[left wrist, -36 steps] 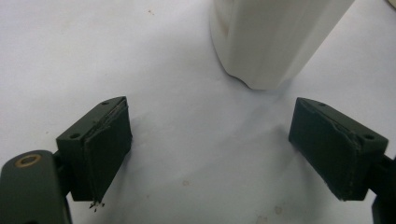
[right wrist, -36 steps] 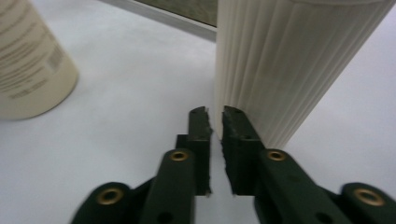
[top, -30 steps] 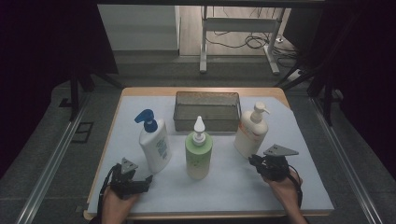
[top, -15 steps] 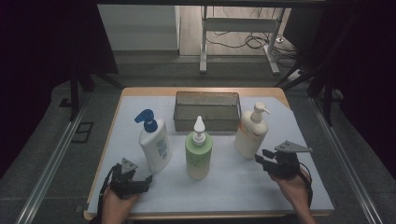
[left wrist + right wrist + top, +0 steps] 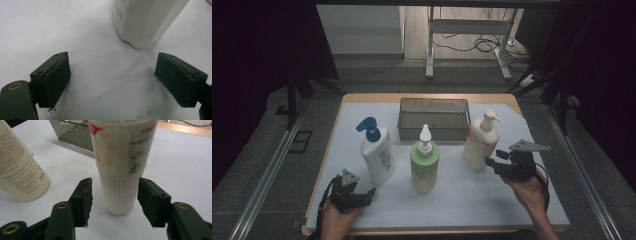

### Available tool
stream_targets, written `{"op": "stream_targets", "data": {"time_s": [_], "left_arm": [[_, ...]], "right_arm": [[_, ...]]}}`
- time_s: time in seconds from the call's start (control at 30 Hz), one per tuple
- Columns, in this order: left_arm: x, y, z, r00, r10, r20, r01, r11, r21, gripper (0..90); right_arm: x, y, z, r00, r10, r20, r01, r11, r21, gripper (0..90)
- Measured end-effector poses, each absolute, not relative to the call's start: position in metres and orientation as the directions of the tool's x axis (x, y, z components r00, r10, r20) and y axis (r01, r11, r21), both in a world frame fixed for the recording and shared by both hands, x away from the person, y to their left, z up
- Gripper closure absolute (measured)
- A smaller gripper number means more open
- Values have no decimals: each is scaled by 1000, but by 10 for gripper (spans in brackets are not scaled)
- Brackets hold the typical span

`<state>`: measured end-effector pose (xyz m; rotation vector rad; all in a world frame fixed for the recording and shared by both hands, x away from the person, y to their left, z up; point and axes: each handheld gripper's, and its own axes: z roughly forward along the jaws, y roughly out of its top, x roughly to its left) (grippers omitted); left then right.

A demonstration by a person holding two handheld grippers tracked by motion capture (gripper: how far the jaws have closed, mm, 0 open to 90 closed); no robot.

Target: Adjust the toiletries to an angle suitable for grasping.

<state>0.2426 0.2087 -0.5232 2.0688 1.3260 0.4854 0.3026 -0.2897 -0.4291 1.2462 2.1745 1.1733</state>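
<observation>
Three pump bottles stand in a row on the white mat: a white one with a blue pump, a green one and a cream one with an orange label. My right gripper sits just right of the cream bottle. Its jaws have just been opening, and the right gripper stands open with the bottle's ribbed base between the pads, a gap showing on each side. My left gripper rests low at the front left, open, with the white bottle's base ahead of it.
A dark mesh basket stands behind the bottles at the table's far edge, and its corner lies beyond the cream bottle. A bottle with a barcode label stands to the left in the right gripper view. Bare mat lies along the front.
The right gripper has lifted a little and shifted slightly right, and its jaws have spread wider. The left gripper and the bottles have stayed put.
</observation>
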Motion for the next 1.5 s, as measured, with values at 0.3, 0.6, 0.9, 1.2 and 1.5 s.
{"op": "stream_targets", "data": {"time_s": [0.3, 0.6, 0.9, 1.2, 1.5], "left_arm": [[243, 209, -523, 428, 904, -25, 674, -301, 675, 130], [243, 209, -523, 427, 904, -26, 674, -299, 675, 130], [243, 209, -523, 427, 904, -26, 675, -300, 675, 130], [243, 209, -523, 427, 904, -26, 675, -300, 674, 129], [243, 209, -523, 427, 904, -26, 675, -299, 674, 130]], "right_arm": [[314, -286, -424, -535, 843, 59, 526, 277, 804, 359], [329, -275, -421, -542, 839, 47, 520, 290, 804, 304], [344, -262, -421, -533, 846, 21, 531, 315, 787, 286], [356, -252, -423, -530, 848, 2, 539, 335, 773, 302], [357, -250, -422, -525, 851, -7, 539, 339, 771, 357]]}}
